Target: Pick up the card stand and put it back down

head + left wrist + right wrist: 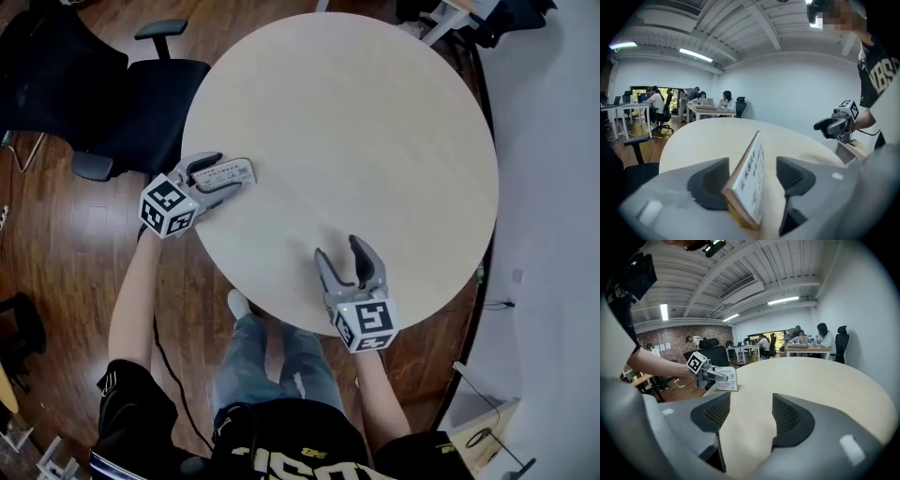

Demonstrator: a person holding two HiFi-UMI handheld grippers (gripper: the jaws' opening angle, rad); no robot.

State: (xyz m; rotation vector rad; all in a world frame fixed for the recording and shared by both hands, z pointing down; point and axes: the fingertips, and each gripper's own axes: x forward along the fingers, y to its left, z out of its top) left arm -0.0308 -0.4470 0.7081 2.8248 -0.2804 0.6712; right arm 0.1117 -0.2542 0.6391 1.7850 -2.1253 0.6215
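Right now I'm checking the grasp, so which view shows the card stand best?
Left gripper view: the card stand stands large between its fingers. Right gripper view shows it small, far off; head view, from above.

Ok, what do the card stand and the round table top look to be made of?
Card stand: white printed face, probably paper or plastic card, matt; its tan edge and base look like wood, perhaps board. Table: pale wood-coloured, smooth, low-sheen top, likely veneer or laminate; which one cannot be told.
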